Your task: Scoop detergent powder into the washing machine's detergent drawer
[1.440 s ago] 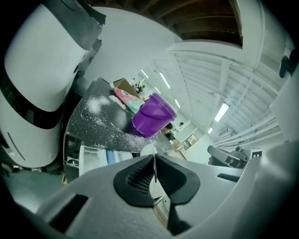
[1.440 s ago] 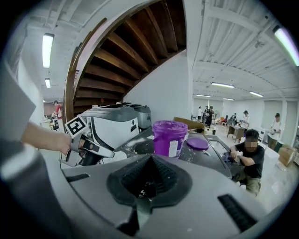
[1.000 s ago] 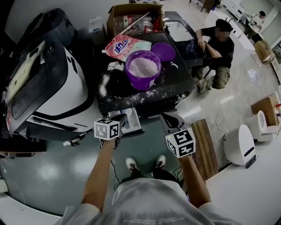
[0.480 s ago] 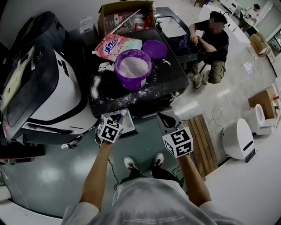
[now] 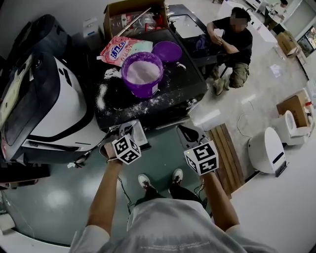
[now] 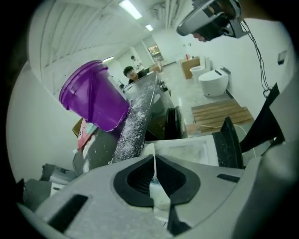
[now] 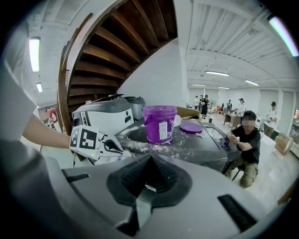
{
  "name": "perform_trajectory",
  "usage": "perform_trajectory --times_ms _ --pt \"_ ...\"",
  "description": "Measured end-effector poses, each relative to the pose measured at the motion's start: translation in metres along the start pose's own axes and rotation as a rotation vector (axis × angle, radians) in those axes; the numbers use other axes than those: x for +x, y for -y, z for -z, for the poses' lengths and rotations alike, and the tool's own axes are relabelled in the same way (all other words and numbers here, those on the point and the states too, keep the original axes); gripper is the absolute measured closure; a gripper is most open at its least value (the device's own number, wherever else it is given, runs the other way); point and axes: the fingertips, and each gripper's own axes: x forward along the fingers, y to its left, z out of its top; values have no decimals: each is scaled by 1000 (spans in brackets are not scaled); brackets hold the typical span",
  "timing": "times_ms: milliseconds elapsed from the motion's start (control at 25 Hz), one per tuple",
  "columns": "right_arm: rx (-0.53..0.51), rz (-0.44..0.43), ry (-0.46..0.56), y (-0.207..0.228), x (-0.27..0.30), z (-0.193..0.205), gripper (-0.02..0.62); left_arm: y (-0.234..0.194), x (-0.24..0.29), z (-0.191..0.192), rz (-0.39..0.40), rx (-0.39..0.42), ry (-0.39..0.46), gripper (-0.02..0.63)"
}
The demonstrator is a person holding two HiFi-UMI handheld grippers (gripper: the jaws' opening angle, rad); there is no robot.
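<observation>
The washing machine's black top [image 5: 182, 81] is dusted with spilled white powder. On it stands a purple bucket [image 5: 142, 74] [image 6: 93, 100] [image 7: 160, 122] full of powder. The white detergent drawer [image 5: 139, 134] [image 6: 187, 150] sticks out from the machine's front. My left gripper [image 5: 122, 132] [image 6: 154, 163] is at the drawer's near end, its jaws shut on a thin white edge that looks like the drawer's wall. My right gripper [image 5: 185, 132] [image 7: 145, 184] hovers to the right of the drawer, shut with nothing in it.
A purple lid [image 5: 167, 51] and a pink detergent bag [image 5: 117, 50] lie behind the bucket, with a cardboard box [image 5: 133, 15] further back. A large white machine [image 5: 54, 104] stands left. A person [image 5: 232, 44] sits at the right; a wooden pallet [image 5: 228, 158] lies on the floor.
My left gripper has stayed at the drawer while its marker cube has turned. My right gripper has barely moved. The head view has shifted, so the machine sits higher in the frame.
</observation>
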Motion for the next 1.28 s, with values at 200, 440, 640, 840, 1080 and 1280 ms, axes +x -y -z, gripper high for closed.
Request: perform_trajectory --times_ms 200,440,640,840,1080,1280 --pt "26 11 -13 3 -8 12 589 2 -5 -5 -106 243 10 591" --pt "54 31 -11 6 -18 20 590 10 -5 -5 -146 311 34 591" --pt "57 39 -8 4 -22 22 589 9 -9 -5 -157 287 41 591" --pt "60 45 0 0 -28 21 591 24 -7 3 -77 210 21 592" --pt "51 43 15 -4 -34 18 589 18 -13 7 -57 111 3 591" --pt "41 49 43 -4 -44 9 589 5 -34 1 -84 -29 64 592"
